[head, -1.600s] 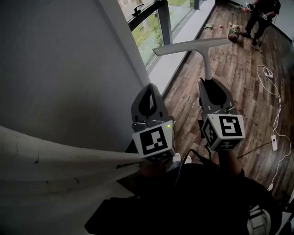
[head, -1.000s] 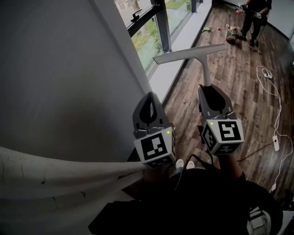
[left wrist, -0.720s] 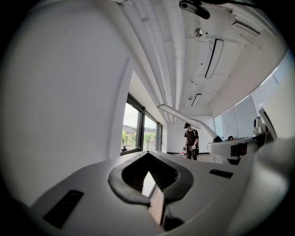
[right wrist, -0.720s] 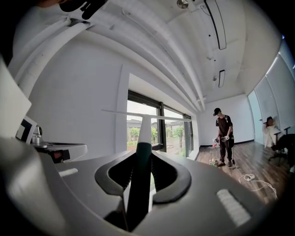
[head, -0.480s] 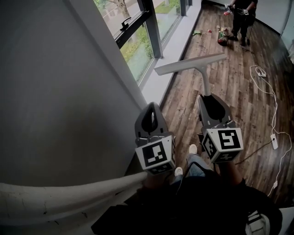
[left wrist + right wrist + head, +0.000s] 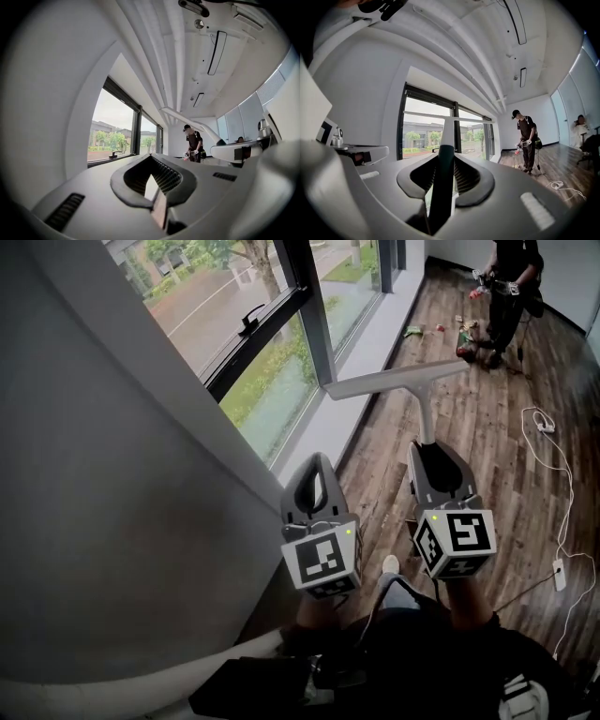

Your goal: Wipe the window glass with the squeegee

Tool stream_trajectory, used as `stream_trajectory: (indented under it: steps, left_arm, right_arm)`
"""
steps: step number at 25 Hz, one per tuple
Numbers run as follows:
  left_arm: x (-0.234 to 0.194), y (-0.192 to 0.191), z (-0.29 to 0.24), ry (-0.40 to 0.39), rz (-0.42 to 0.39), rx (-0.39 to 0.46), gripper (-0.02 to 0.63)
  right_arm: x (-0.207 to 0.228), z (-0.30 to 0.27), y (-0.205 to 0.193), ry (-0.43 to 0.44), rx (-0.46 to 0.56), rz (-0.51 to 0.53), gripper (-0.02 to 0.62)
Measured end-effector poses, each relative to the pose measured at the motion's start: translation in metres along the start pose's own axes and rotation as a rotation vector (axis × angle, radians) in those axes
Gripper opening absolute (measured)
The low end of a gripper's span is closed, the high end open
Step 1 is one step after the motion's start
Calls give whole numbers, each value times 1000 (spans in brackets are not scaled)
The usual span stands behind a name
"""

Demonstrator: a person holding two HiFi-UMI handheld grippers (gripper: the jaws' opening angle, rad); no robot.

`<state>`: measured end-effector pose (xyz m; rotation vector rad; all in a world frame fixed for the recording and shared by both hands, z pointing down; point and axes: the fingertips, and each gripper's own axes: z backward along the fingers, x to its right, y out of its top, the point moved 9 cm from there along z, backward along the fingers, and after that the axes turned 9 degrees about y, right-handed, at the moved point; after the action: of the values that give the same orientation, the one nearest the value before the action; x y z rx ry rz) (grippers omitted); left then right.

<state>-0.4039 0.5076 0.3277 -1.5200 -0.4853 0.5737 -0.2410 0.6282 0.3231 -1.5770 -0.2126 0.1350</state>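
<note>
Left tongs (image 6: 317, 468): pinched together, nothing between them; held out low in front of the person, beside the grey wall (image 6: 112, 502).
Right tongs (image 6: 433, 451): clamped on the squeegee's dark handle; level with the left tongs and to their right, the two apart.
Squeegee (image 6: 424, 404): stem sticks forward out of the right tongs and the pale blade lies crosswise at the far end. In the head view the blade sits over the floor edge by the sill, not on the glass. In the right gripper view the squeegee (image 6: 445, 140) runs straight up the middle with its blade across the window.
Window (image 6: 272, 371): big panes in dark frames on the left, running away down the room; trees and a road outside.
Window handle (image 6: 251, 317): dark, on the horizontal frame bar.
Sill (image 6: 370, 343): pale ledge under the panes.
Floor (image 6: 487, 427): wood planks. A white cable (image 6: 553, 465) trails at right and small items (image 6: 441, 329) lie near the far end.
Other person (image 6: 511, 287): stands at the far end in dark clothes, well away from the tongs; also seen in both gripper views.
Ceiling (image 6: 187, 56): white, with long light strips.
</note>
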Motion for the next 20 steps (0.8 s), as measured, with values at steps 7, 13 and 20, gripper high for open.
stream_trajectory:
  steps: [7,13,20]
  left_arm:
    - [61,-3,-106,49,24,3,-2]
    - [84,-8,-165,103,30,-1,-2]
    - [97,-10,-242,137,29,-12,-2]
  right_arm:
    - [106,-77,9,44,-3,2,91]
    - [157,-125,3,74,-15,-26,89]
    - [205,-188,-2,99,-3,-34,89]
